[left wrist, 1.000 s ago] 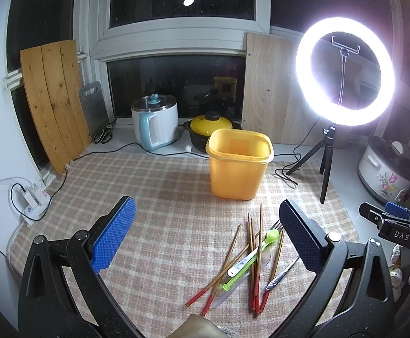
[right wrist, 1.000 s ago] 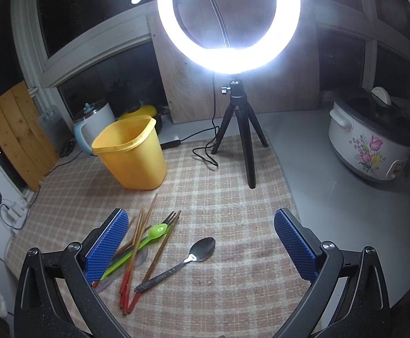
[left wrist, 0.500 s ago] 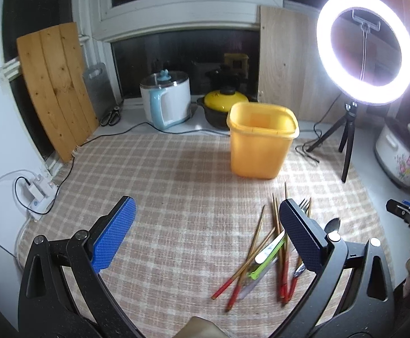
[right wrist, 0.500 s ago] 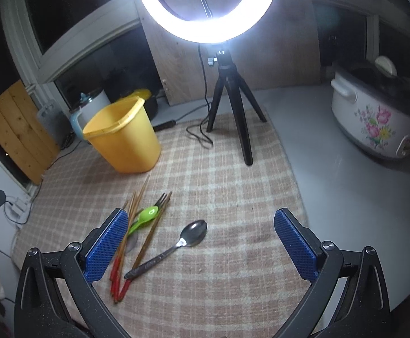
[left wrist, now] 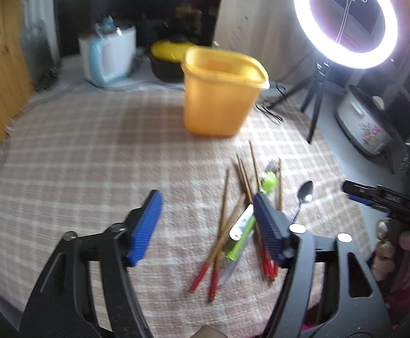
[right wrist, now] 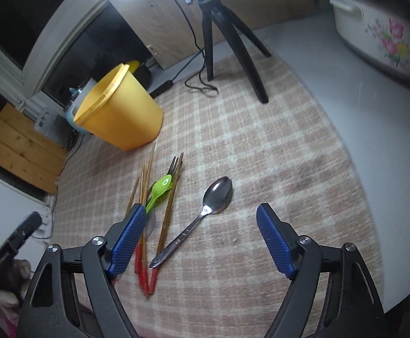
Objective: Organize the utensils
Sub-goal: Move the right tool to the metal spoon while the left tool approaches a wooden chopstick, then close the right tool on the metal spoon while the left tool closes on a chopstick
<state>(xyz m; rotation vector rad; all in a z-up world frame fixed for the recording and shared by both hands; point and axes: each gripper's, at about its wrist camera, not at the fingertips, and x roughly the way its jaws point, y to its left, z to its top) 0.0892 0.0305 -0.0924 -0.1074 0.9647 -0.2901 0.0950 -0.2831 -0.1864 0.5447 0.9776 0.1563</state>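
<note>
Hanging over the checked beige cloth [right wrist: 275,146], the left gripper [left wrist: 207,225] has its blue-padded jaws closing, apart and pressing on nothing; its right pad covers part of a loose heap of red-tipped wooden chopsticks [left wrist: 224,225], and bare cloth lies between the pads. The right gripper [right wrist: 199,239] is also closing, its jaws apart, and the steel spoon [right wrist: 205,211] lies on the cloth between them, untouched. In the right wrist view the heap, with a lime-green plastic spoon [right wrist: 160,188] and a metal fork [right wrist: 172,166] among the sticks, lies just beside the steel spoon. The yellow plastic tub [left wrist: 222,95] stands upright on the cloth beyond the utensils, near the black tripod [right wrist: 222,33] of a lit ring lamp [left wrist: 346,19].
</note>
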